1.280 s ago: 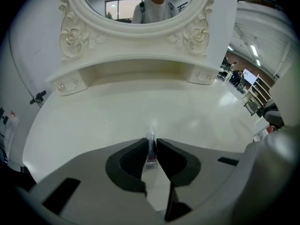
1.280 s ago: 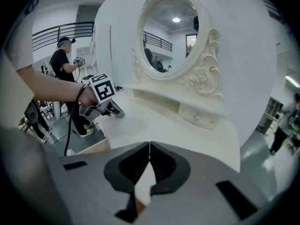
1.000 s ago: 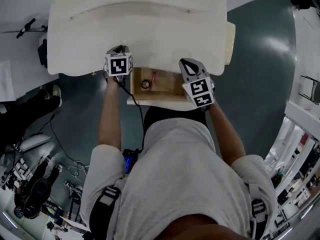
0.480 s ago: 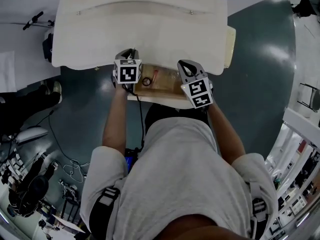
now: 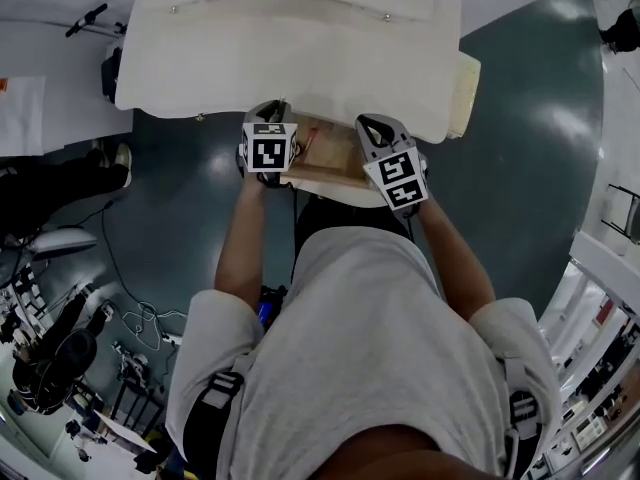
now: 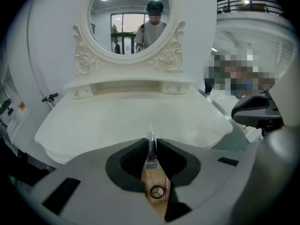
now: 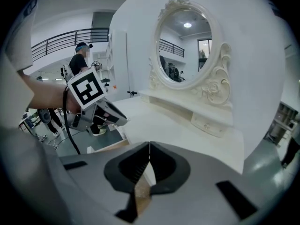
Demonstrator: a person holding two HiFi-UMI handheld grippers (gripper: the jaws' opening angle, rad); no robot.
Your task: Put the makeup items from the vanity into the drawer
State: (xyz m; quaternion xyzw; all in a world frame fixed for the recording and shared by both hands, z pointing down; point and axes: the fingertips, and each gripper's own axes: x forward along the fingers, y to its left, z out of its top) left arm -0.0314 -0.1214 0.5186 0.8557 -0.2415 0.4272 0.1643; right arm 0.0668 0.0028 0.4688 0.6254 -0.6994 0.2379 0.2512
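The white vanity top (image 5: 300, 58) is bare, and its wooden drawer (image 5: 345, 158) stands pulled out below the front edge. My left gripper (image 5: 278, 110) hovers at the drawer's left side, shut on a slim tube (image 6: 151, 151) whose clear tip pokes out past the jaws. Through the gap below the tube I see the drawer floor (image 6: 149, 179) with a small ring-shaped item (image 6: 157, 191) lying on it. A thin reddish stick (image 5: 306, 140) also lies in the drawer. My right gripper (image 5: 370, 126) is at the drawer's right side, shut and holding nothing (image 7: 149, 146).
An oval mirror (image 6: 133, 22) rises at the back of the vanity. A black office chair (image 6: 255, 111) stands to the right. Cables and equipment (image 5: 60, 348) clutter the floor at the left. A person (image 7: 82, 55) stands in the background.
My left gripper has moved right and a little up, from beside the drawer to its left edge, with the tube still in it. The right gripper has shifted only slightly.
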